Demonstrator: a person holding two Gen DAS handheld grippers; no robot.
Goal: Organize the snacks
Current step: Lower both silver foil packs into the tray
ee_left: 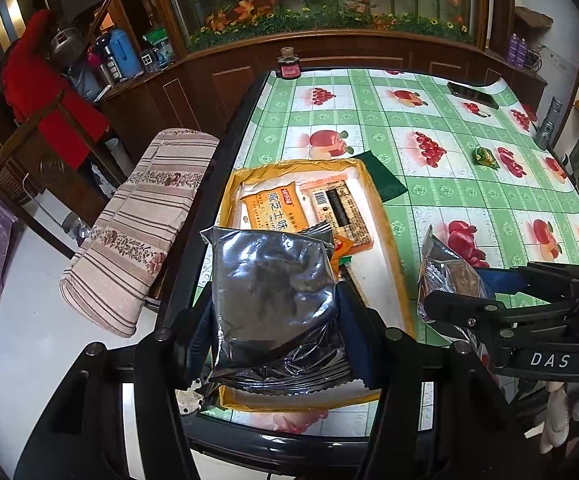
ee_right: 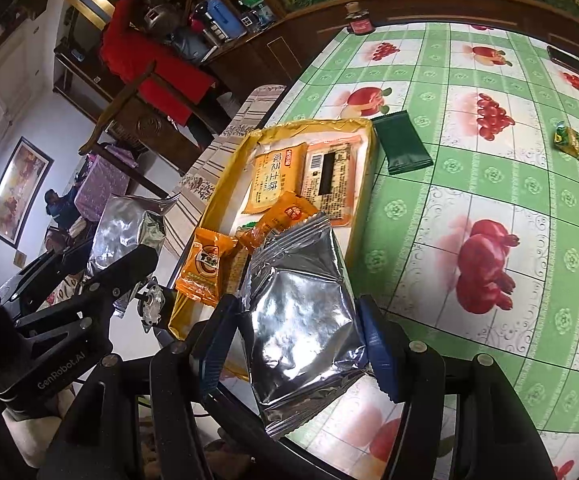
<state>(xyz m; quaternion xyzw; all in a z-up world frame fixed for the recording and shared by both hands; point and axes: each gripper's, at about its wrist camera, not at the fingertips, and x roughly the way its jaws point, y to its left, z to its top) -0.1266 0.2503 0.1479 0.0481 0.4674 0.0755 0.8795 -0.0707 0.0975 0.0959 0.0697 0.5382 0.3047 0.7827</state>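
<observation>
Silver snack packet (ee_left: pixel 273 300) clamped in left tool (ee_left: pixel 275 320), another (ee_right: pixel 305 312) in right tool (ee_right: pixel 301 340)

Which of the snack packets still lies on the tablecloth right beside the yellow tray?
The dark green packet, lying flat against the yellow tray's far corner. The small green-and-yellow packet lies far off; both silver packets are held in grippers.

Both silver snack packets (ee_left: pixel 275 304) (ee_right: pixel 305 320) are crinkled, mirror-glossy foil. The yellow tray (ee_left: pixel 393 248) looks like matt cardboard. A shiny, smooth plastic cloth (ee_left: pixel 449 184) with printed fruit covers the bench. The green packet (ee_right: pixel 403 145) is matt. The cabinet (ee_left: pixel 217 76) is polished wood.
</observation>
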